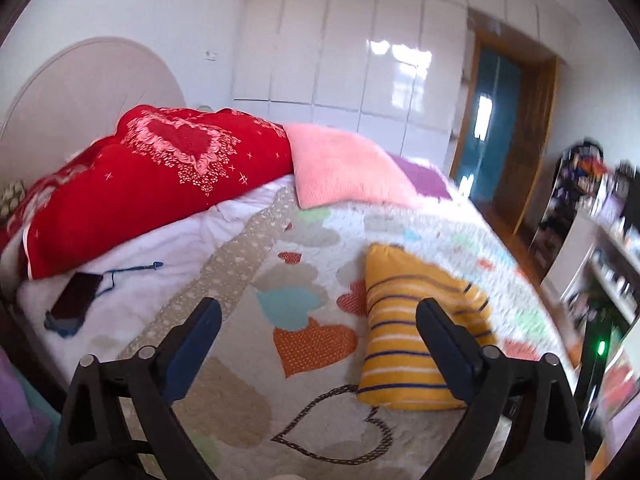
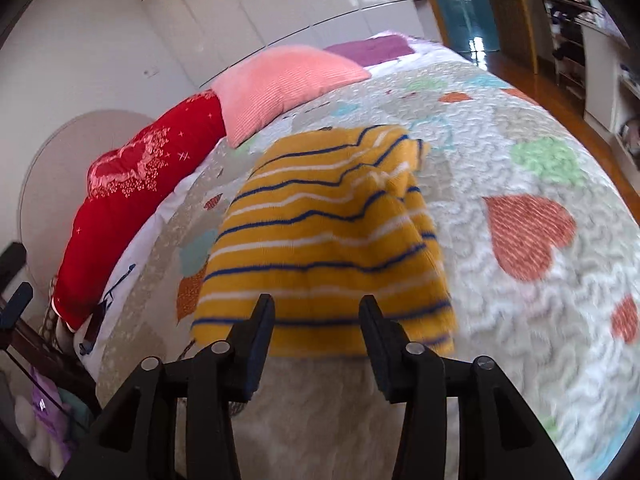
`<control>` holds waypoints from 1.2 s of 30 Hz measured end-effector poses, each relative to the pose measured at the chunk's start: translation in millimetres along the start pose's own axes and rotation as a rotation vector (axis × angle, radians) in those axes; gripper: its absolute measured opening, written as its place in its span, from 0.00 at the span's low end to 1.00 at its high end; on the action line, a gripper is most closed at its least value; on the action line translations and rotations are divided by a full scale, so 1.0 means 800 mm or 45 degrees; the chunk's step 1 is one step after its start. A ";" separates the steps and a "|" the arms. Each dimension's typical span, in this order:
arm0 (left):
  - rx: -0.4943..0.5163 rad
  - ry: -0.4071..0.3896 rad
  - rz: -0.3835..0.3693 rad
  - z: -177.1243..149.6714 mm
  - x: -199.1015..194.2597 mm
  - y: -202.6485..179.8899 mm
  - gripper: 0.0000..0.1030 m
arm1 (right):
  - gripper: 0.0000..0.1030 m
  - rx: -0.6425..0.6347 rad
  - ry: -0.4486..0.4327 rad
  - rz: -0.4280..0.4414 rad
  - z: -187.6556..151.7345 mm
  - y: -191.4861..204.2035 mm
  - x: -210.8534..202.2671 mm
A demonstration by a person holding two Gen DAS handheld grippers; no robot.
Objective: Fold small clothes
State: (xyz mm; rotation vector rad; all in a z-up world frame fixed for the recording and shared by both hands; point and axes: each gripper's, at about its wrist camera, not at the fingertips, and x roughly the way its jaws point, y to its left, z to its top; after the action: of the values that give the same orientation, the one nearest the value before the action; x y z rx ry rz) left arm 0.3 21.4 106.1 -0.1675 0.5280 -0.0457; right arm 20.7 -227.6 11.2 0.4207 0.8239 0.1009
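Left wrist view: phone [image 1: 76, 295] on the white sheet, left gripper [image 1: 318, 312] spread wide and empty above the heart-print quilt [image 1: 288, 264], folded yellow striped sweater [image 1: 416, 332] lying right. Right gripper [image 2: 317, 308] gapes, empty, at the sweater's near hem.

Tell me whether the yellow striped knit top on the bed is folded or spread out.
Folded: the yellow striped knit top lies as a compact rectangle, a layer doubled over its right side.

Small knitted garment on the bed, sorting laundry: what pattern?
Mustard-yellow garment, blue and white stripes; right wrist view.
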 end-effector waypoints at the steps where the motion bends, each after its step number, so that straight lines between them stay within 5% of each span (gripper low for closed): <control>1: -0.027 -0.015 -0.014 0.002 -0.006 0.004 0.98 | 0.50 -0.001 -0.011 -0.015 -0.006 0.002 -0.008; 6: 0.083 -0.082 0.082 0.003 -0.027 -0.007 1.00 | 0.53 -0.051 -0.057 -0.105 -0.019 0.009 -0.025; 14: 0.220 -0.046 0.186 -0.017 -0.028 -0.034 1.00 | 0.54 -0.086 -0.076 -0.167 -0.028 0.011 -0.031; 22: 0.244 0.135 0.090 -0.045 -0.004 -0.044 1.00 | 0.57 -0.166 -0.078 -0.247 -0.038 0.022 -0.026; 36: 0.259 0.284 0.022 -0.071 0.018 -0.051 1.00 | 0.61 -0.160 -0.069 -0.333 -0.037 0.013 -0.022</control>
State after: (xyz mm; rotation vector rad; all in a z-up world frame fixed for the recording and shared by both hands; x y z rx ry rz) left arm -16.3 -28.8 57.5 0.0416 0.7432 -0.1012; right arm -12.5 -212.9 9.7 0.1941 0.8077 -0.1008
